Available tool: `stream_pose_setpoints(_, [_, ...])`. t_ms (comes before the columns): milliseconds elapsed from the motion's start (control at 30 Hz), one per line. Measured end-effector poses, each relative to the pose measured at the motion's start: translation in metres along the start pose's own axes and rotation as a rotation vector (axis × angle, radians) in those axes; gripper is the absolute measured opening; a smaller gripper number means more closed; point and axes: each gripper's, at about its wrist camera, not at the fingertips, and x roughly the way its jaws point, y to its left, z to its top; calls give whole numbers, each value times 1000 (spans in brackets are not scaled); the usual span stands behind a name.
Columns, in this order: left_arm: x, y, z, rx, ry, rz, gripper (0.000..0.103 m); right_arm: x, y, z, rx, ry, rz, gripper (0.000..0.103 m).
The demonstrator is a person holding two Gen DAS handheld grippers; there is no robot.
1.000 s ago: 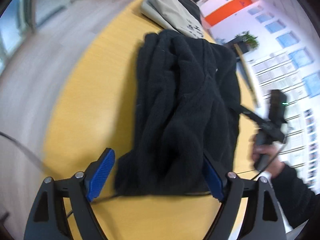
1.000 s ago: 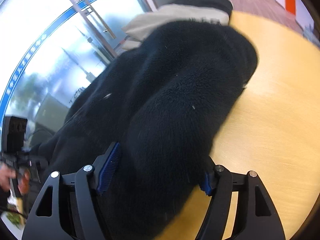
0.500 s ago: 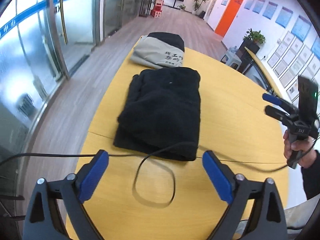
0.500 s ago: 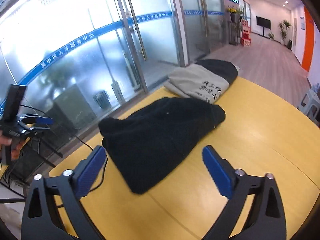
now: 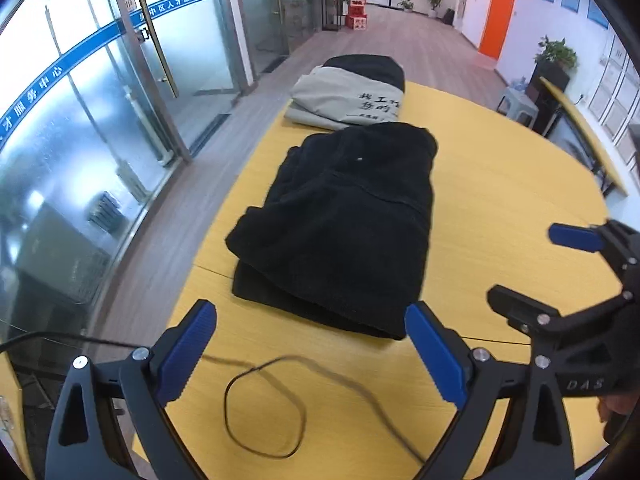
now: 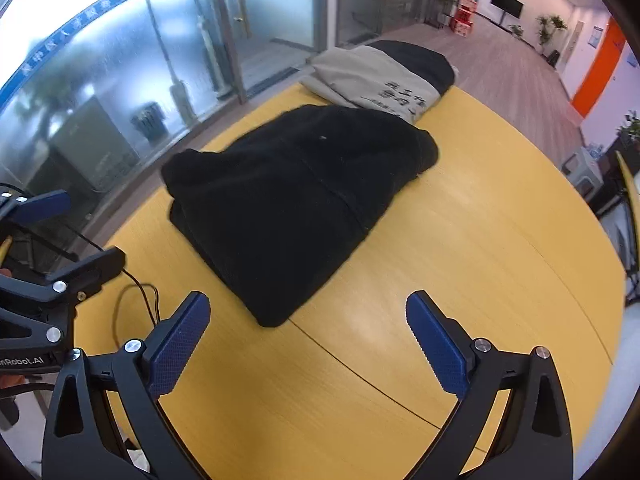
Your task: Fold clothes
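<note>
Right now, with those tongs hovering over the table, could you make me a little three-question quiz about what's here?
1. True or false: the left tongs grip the black garment.
2. What lies just beyond the black garment on the table? A) grey garment B) shoes C) towel
3. Fill in: a thin black ___ loops on the table near the left tongs.

Key: 1 false, both the left and the right tongs are open and empty. 2 A, the grey garment. 3 cable.

Looped black cable (image 5: 264, 408) on yellow table (image 5: 500, 200)
</note>
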Motion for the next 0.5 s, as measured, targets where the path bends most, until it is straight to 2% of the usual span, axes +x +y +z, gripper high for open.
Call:
stream_pose_setpoints(233, [12,4,2,14,8,-30,98,4,-6,-12,-37,27,-55,100])
stream_pose_setpoints(500, [17,3,5,-6,7,-15,101,-1,-27,-16,-32,24,-90,100])
